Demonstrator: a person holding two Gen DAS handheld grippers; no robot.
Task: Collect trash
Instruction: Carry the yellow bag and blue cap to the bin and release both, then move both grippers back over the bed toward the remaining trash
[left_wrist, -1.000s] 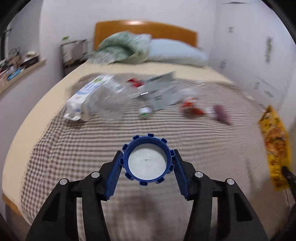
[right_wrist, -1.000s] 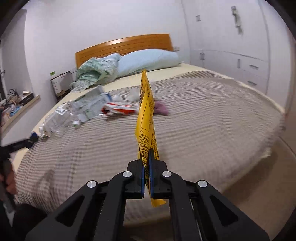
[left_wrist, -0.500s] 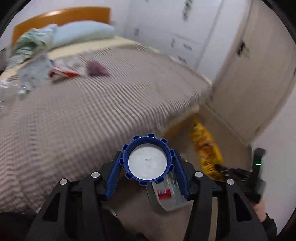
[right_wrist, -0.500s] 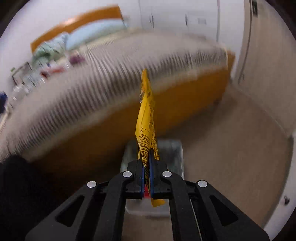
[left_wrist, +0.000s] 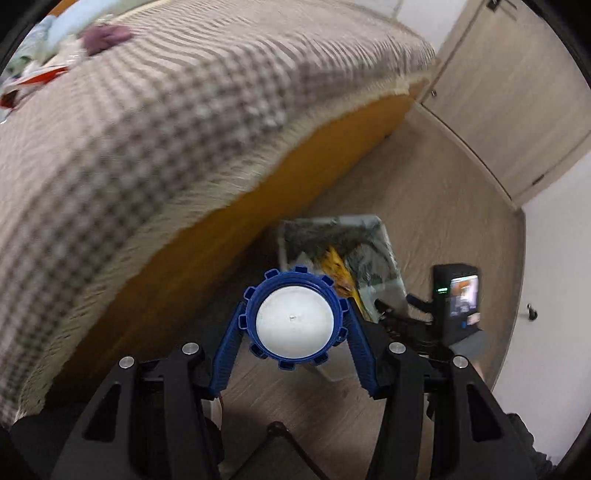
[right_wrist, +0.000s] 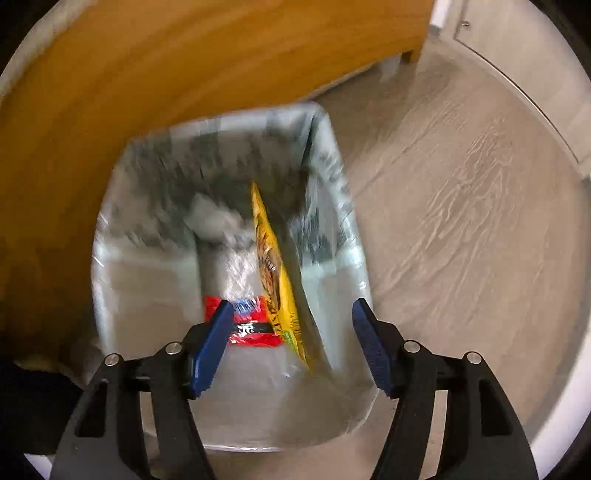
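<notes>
In the right wrist view my right gripper (right_wrist: 291, 325) hangs over a white bin (right_wrist: 110, 221) lined with a clear bag; its jaws are opening and the pads touch nothing. The yellow snack bag (right_wrist: 275, 273) drops free inside the bin, beside a red wrapper (right_wrist: 247, 325). In the left wrist view my left gripper (left_wrist: 295, 325) is shut on a blue cap (left_wrist: 295, 319) with a white face, held above the floor near the same bin (left_wrist: 388, 251), where the yellow bag (left_wrist: 338, 267) shows. The right gripper (left_wrist: 391, 310) with its camera sits at that bin's right side.
The bed with a checked cover (left_wrist: 166, 92) and orange wooden frame (right_wrist: 147, 62) stands beside the bin. More trash (left_wrist: 37, 77) and a purple item (left_wrist: 105, 35) lie on the bed's far part. Wooden floor (right_wrist: 461, 184) and a door (left_wrist: 517, 92) are on the right.
Both grippers swung from the bed down to the bin on the floor. The right gripper opened and let go of the yellow bag. The left still holds the blue cap.
</notes>
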